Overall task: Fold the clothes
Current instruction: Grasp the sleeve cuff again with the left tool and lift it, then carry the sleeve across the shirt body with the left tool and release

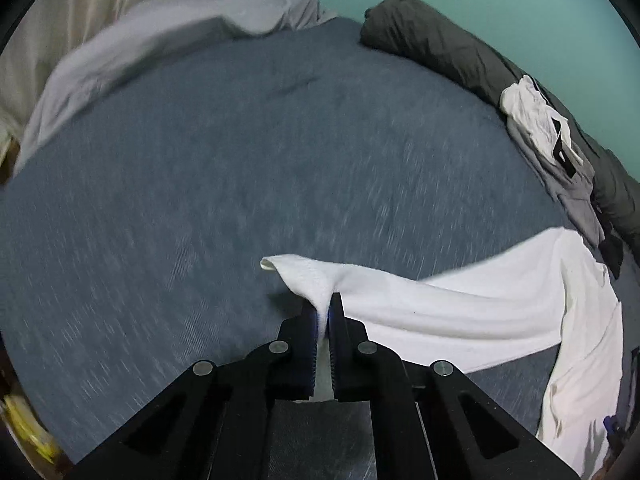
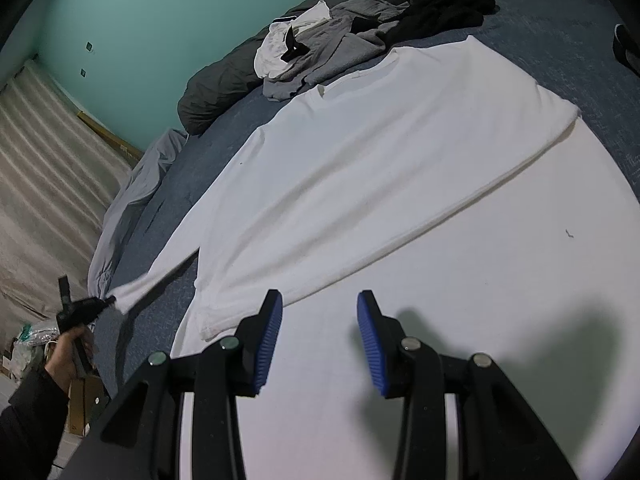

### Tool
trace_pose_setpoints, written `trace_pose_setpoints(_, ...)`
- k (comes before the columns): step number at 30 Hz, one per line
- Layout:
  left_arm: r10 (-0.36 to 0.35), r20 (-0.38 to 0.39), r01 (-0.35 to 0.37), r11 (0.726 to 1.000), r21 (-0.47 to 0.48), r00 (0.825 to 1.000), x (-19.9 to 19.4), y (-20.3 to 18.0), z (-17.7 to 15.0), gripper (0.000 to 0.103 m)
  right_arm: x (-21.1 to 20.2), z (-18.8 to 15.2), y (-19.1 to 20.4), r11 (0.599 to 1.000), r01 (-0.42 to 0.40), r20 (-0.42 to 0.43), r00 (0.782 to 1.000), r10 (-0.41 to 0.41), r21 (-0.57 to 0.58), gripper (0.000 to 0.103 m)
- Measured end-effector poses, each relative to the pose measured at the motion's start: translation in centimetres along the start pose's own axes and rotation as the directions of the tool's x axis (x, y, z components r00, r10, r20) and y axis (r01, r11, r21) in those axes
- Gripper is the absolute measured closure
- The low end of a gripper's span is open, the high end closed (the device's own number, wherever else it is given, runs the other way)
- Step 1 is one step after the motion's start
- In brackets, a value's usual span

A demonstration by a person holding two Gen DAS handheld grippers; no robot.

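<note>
A white shirt [image 2: 360,168] of soft knit is spread flat on the blue ribbed bed [image 1: 180,200], its near part folded over in a straight hemmed edge. The left gripper [image 1: 325,312] is clamped on the sleeve's stitched cuff, with the cloth pinched between its fingers and lifted off the bed in a taut ridge. The right gripper [image 2: 320,312] is held over the shirt, fingers apart and empty. At the far edge, crumpled grey clothes [image 2: 328,52] are heaped against a dark rolled blanket [image 2: 224,80]. The left view is blurred.
</note>
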State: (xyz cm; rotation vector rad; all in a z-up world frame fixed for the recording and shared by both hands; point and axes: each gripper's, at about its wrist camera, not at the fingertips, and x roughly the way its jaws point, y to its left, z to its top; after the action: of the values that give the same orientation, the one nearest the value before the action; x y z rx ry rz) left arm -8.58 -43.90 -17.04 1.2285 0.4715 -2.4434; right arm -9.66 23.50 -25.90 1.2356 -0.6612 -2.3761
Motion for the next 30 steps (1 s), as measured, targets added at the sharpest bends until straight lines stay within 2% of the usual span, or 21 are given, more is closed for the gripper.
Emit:
trace_pose_setpoints(4,0.022,0.048,-0.022,1.000,0.015,0.999,-1.8,-0.7,4.6,0.098,0.0,0.1,-0.1,1.000,0.004,0.002,1.000,-0.004,0.000,0.064)
trace_pose_setpoints(11,0.080,0.094,-0.083,0.996,0.023,0.992,-3.1,-0.7,8.9,0.098,0.6,0.0,-0.5,1.000,0.015,-0.009,1.000,-0.015,0.009,0.064)
trace_pose_setpoints(16,0.075,0.109,-0.081,0.996,0.045,0.991,-2.9,-2.2,11.2,0.098,1.1,-0.1,-0.5,1.000,0.022,-0.023,0.999,-0.022,0.006,0.064)
trace_pose_setpoints(20,0.029,0.126,-0.037,0.997,0.065,0.992,-3.6,-4.5,12.1,0.098,1.5,-0.2,-0.6,1.000,0.025,-0.034,0.999,-0.025,0.004,0.064)
trace_pose_setpoints(24,-0.056,0.138,0.040,0.992,0.118,0.989,-5.4,-8.4,12.4,0.098,1.3,-0.1,-0.7,1.000,0.029,-0.034,0.999,-0.029,0.005,0.064)
trace_pose_setpoints(28,-0.159,0.121,0.134,0.973,0.189,0.980,-6.5,-13.8,12.0,0.098,0.5,0.0,-0.9,0.999,0.039,-0.034,0.999,-0.039,0.012,0.064)
trace_pose_setpoints(30,-0.217,0.108,0.190,0.957,0.219,0.970,-7.3,-17.1,11.3,0.098,-0.2,0.1,-1.1,0.999,0.051,-0.036,0.998,-0.051,0.013,0.064)
